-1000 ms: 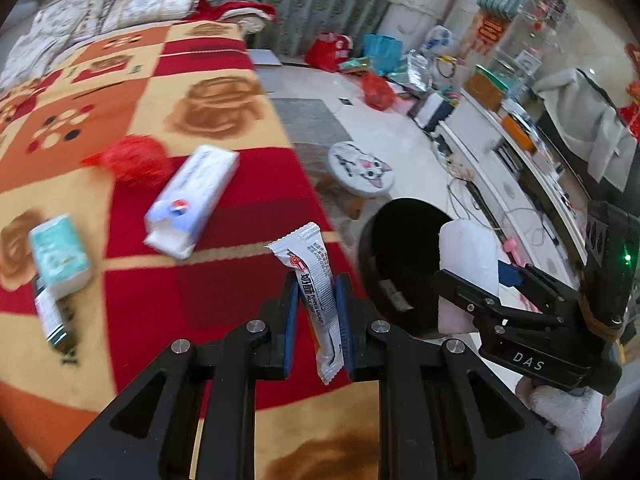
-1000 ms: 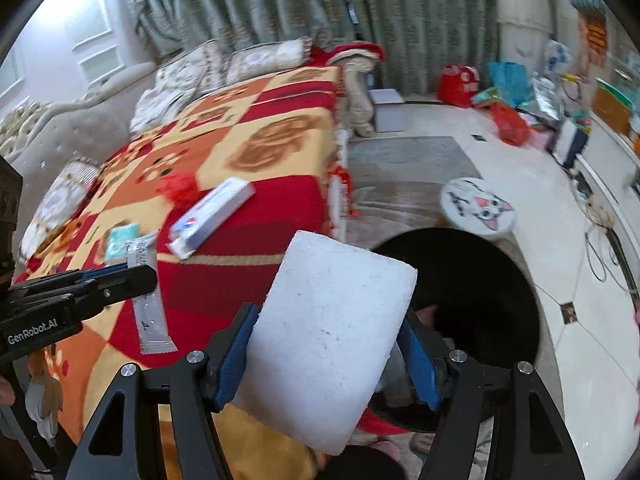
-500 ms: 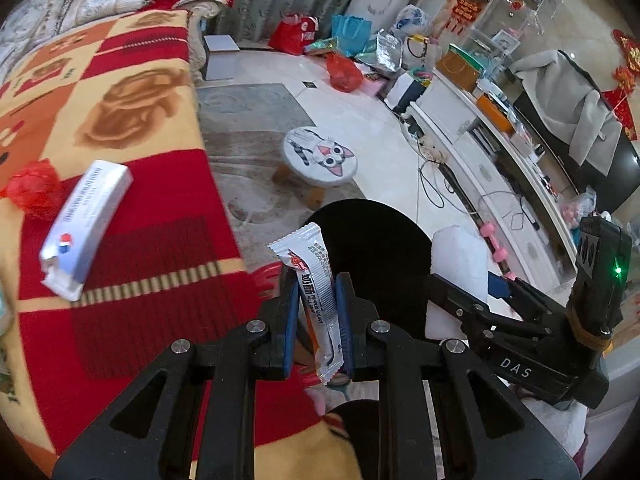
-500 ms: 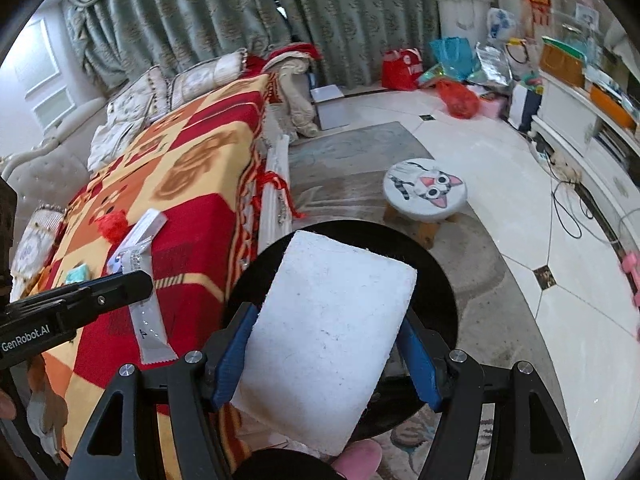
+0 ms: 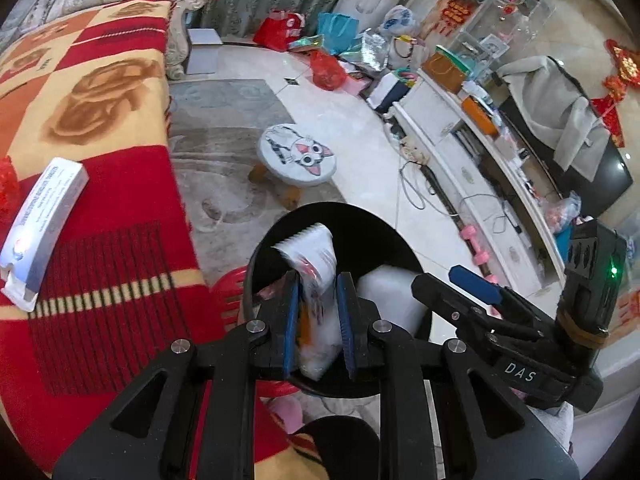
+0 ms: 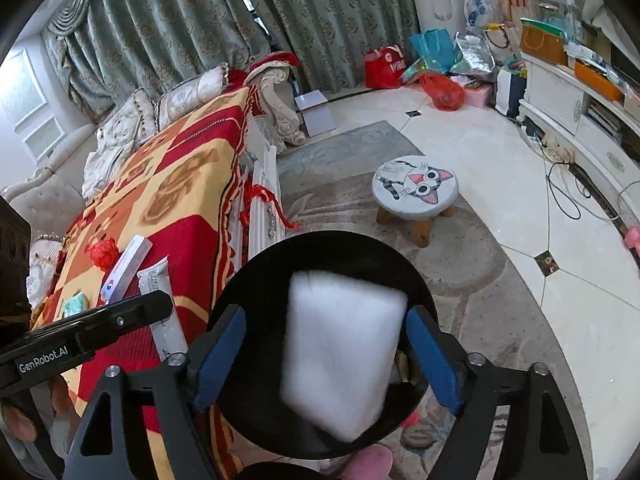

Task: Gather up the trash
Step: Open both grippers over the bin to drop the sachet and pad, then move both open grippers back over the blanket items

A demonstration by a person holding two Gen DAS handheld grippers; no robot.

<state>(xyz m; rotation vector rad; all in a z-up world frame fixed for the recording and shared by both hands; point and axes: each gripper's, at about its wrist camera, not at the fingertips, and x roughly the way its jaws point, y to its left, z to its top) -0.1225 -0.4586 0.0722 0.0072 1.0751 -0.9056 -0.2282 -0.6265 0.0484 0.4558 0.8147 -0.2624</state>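
- Your right gripper (image 6: 326, 354) is opening; the white block (image 6: 340, 356) drops free over the bin (image 6: 256, 280).
- Your left gripper (image 5: 318, 322) pinches the wrapper (image 5: 316, 276) (release next).
- 3 or so bits wait on the blanket (image 5: 100, 264).

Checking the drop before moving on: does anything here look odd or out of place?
Nothing spilled or damaged. The white foam block is blurred, loose between the opening right tongs above the black bin, apparently mid-drop. The wrapper between the left tongs is blurred too.
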